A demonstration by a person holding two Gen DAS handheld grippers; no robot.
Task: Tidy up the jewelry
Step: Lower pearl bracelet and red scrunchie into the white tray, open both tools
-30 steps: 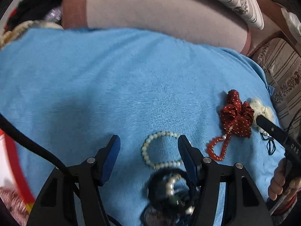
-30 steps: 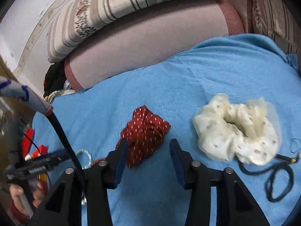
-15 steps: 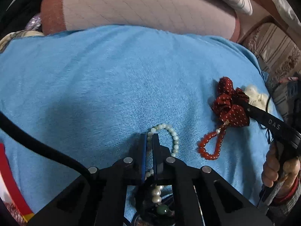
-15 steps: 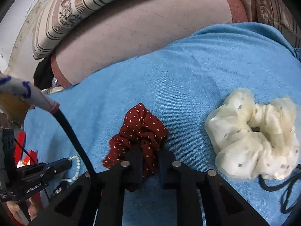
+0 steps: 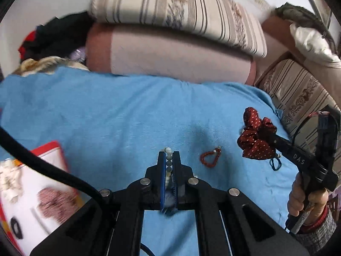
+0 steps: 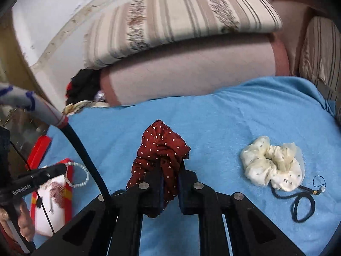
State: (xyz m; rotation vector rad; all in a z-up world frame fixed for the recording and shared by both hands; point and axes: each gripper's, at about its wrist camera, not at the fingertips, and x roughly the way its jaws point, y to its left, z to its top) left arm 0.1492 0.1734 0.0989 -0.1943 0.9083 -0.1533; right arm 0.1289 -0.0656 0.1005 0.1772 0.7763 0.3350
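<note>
My left gripper is shut on a pearl bracelet, whose beads show between the blue pads; the right wrist view shows the bracelet hanging as a loop above a red-edged white box. A dark red polka-dot scrunchie is clamped in my shut right gripper and lifted off the blue cloth. The left wrist view shows that scrunchie at the right gripper's tip. A red bead bracelet lies on the cloth between the two grippers.
A cream scrunchie and a black hair tie lie on the cloth at the right. The red-edged box sits at the left. Striped cushions and a pink bolster bound the far side.
Both grippers closed, the left on the pearl bracelet and the right on the red scrunchie, and then rose off the cloth with them. The red bead bracelet stayed on the cloth.
</note>
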